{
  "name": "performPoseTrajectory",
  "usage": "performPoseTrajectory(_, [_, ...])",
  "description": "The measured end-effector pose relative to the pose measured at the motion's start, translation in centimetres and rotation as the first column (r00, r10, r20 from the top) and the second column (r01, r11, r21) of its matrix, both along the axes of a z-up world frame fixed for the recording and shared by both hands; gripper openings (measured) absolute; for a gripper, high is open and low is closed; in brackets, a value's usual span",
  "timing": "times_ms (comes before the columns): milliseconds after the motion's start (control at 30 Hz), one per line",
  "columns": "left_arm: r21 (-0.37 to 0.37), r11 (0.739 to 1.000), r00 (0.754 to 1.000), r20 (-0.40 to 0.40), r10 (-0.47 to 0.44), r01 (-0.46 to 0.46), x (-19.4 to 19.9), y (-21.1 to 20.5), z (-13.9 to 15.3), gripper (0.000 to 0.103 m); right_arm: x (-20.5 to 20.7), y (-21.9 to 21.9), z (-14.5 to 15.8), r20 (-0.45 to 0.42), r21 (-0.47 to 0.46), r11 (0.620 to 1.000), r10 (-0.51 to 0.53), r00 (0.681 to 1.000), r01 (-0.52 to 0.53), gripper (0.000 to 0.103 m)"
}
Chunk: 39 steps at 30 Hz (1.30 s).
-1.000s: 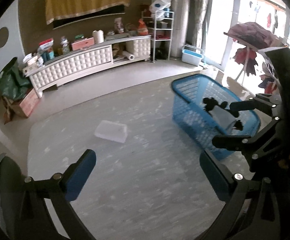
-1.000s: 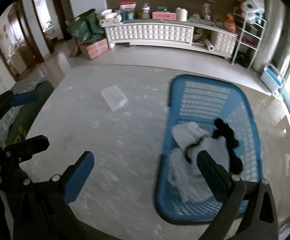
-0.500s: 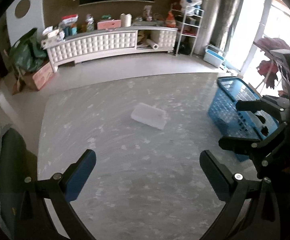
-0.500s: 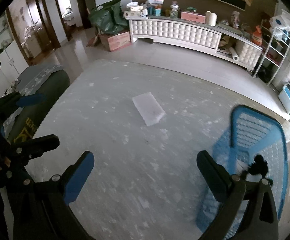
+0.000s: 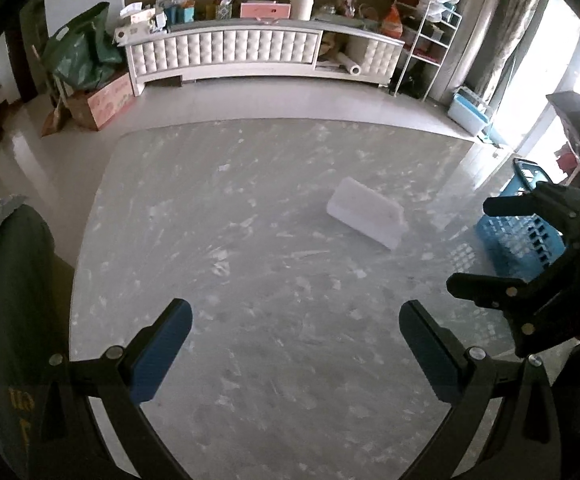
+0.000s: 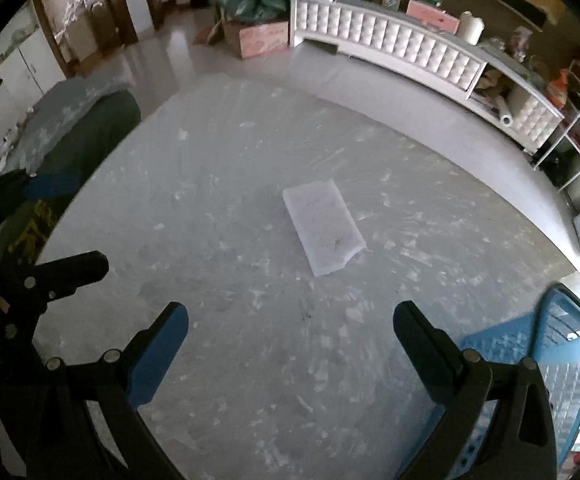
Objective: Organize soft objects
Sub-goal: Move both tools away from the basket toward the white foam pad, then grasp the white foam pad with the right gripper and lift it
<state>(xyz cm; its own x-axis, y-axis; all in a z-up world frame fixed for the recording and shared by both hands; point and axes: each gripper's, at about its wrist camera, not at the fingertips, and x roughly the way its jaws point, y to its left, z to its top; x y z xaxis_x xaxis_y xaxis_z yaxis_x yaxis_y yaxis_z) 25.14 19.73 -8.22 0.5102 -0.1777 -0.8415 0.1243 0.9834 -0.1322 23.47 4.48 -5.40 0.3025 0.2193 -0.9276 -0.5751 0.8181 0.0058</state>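
Note:
A folded white cloth [image 5: 366, 211] lies flat on the grey floor mat [image 5: 274, 320]; it also shows in the right wrist view [image 6: 324, 226]. A blue plastic basket [image 5: 524, 232] stands at the right edge of the mat, and its rim shows low at the right in the right wrist view [image 6: 562, 344]. My left gripper [image 5: 296, 340] is open and empty, above the mat, short of the cloth. My right gripper [image 6: 290, 340] is open and empty, above the mat, with the cloth ahead of it. Each gripper shows at the edge of the other's view.
A long white tufted cabinet [image 5: 226, 54] loaded with boxes runs along the back wall. A green bag [image 5: 82, 56] and a cardboard box [image 5: 104, 100] stand at its left. A white wire shelf [image 5: 426, 56] stands at the right. A dark green object [image 5: 14, 280] lies at the mat's left edge.
Both grippers have swung left, away from the basket with the clothes in it. The basket has slid to the right edge of both views and the white cloth has come toward the middle.

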Motion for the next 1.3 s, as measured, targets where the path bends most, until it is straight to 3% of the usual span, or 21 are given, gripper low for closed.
performPoseTrajectory(400, [0.024, 1.000, 0.997, -0.076, -0.007, 0.009, 4.3, 0.1, -3.9, 0.103, 4.2, 3.0, -4.4, -0.057, -0.107, 0.988, 0.103, 0.993, -0.109, 0.103])
performPoseTrajectory(633, [-0.007, 1.000, 0.998, -0.068, -0.002, 0.002, 6.0, 0.6, -5.0, 0.103, 6.8, 3.7, -6.1, -0.076, -0.111, 0.988, 0.097, 0.992, -0.105, 0.103])
performPoseTrajectory(833, [0.015, 1.000, 0.998, -0.056, -0.001, 0.002, 7.0, 1.0, -6.4, 0.103, 8.9, 3.9, -8.0, -0.114, -0.111, 0.989, 0.088, 0.990, -0.100, 0.103])
performPoseTrajectory(1200, [0.042, 0.998, 0.998, -0.052, -0.042, 0.044, 7.4, -0.2, -7.3, 0.103, 10.3, 5.1, -11.0, -0.151, -0.141, 0.984, 0.087, 0.985, -0.109, 0.076])
performPoseTrajectory(1300, [0.042, 0.998, 0.998, -0.032, -0.055, 0.056, 7.1, -0.5, -6.8, 0.103, 10.3, 5.2, -10.9, -0.152, -0.118, 0.988, 0.083, 0.985, -0.102, 0.056])
